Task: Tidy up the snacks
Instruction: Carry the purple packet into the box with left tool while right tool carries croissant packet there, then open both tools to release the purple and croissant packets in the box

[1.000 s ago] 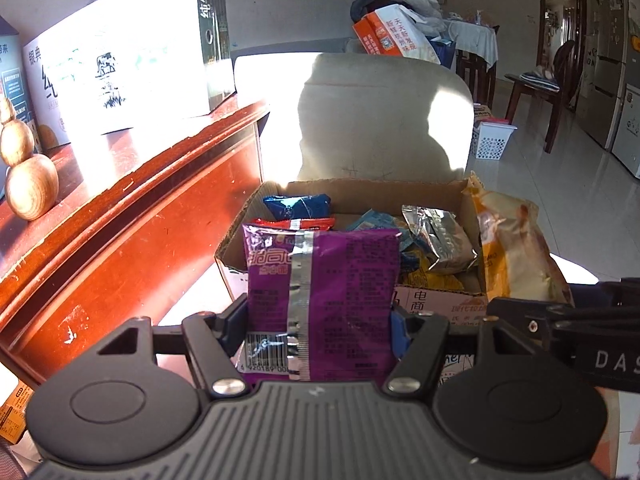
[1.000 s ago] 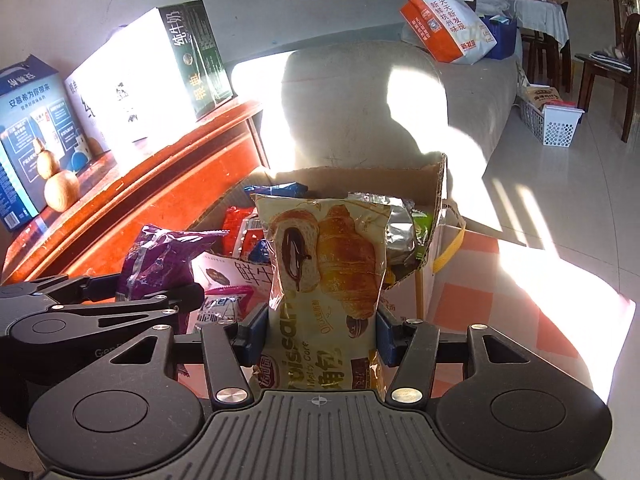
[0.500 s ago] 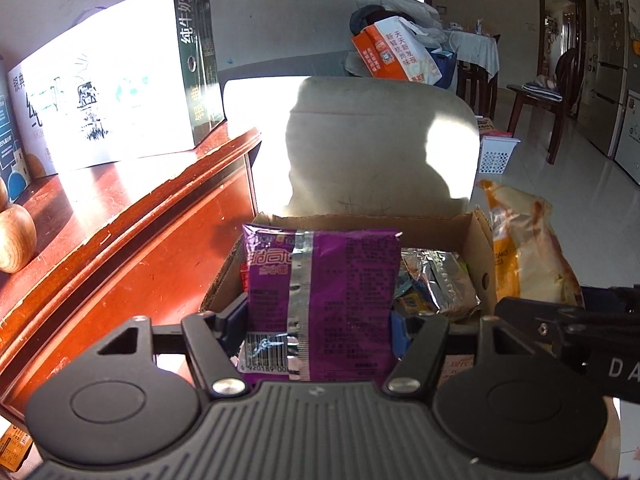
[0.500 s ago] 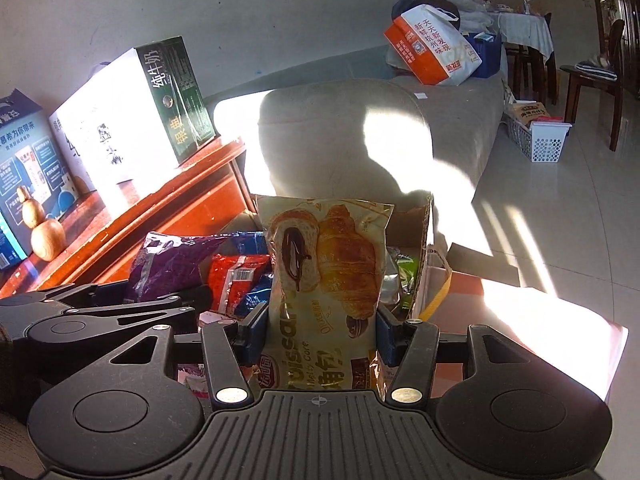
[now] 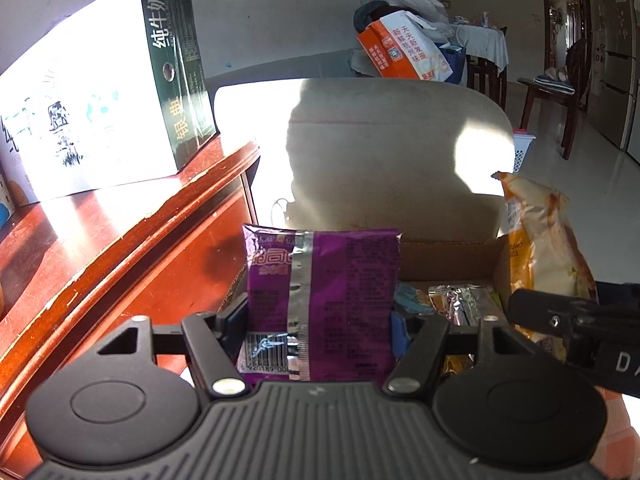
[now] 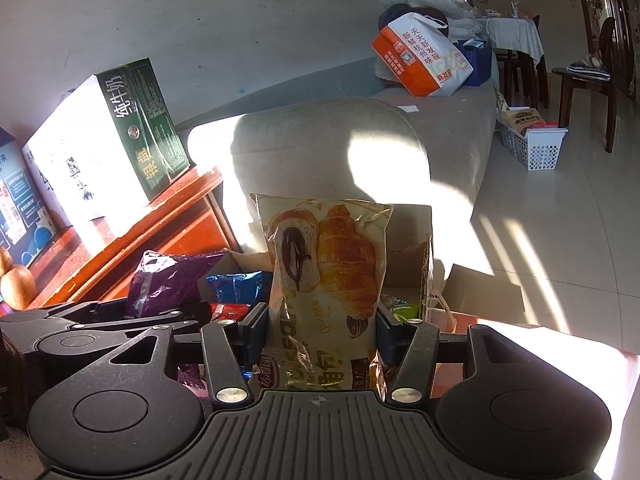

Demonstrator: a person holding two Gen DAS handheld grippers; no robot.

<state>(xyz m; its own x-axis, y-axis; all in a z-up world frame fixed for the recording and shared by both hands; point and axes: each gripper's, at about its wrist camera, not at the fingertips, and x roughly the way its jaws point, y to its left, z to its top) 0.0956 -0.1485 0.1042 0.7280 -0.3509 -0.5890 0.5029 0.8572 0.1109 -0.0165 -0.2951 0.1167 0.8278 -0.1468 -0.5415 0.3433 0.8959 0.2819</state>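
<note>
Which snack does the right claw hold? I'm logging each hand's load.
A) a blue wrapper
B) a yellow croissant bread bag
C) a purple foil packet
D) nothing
B: in the right wrist view, the right claw is clamped on the yellow croissant bread bag, its pads pressing both sides.

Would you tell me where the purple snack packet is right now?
The purple snack packet stands upright, clamped in the left gripper, in front of the cardboard box, with the red wooden cabinet to its left.

I hold a purple snack packet (image 5: 324, 300) upright, barcode low, and a yellow croissant bag (image 6: 328, 280) upright, both above my open cardboard box (image 5: 444, 256) of snacks.
</note>
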